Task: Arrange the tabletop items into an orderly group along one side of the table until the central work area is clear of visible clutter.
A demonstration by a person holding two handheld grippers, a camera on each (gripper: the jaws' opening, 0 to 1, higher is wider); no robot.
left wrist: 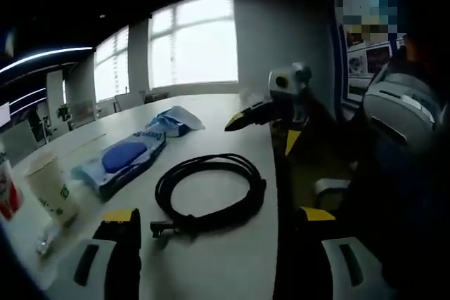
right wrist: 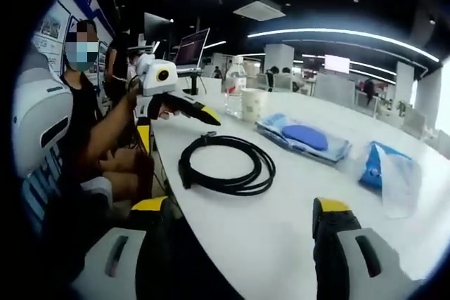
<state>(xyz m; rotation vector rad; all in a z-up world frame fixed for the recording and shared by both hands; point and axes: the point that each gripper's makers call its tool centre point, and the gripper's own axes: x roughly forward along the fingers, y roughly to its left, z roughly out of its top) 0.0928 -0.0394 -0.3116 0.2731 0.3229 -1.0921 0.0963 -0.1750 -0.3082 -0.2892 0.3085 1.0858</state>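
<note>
A long white glossy worktop (left wrist: 232, 258) runs toward bright, large paned windows (left wrist: 193, 43); curved ceiling light strips (right wrist: 337, 33) glow overhead, and posters (left wrist: 365, 57) cover the wall.

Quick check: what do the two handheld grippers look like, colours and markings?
Both match: the left gripper and right gripper have black jaws with yellow tips, rising from pale grey housings with dark slot-shaped cutouts. Seen from the other hand, each shows as a light grey body with slim black, yellow-tipped jaws. The person holding them wears a dark sleeveless top.
</note>
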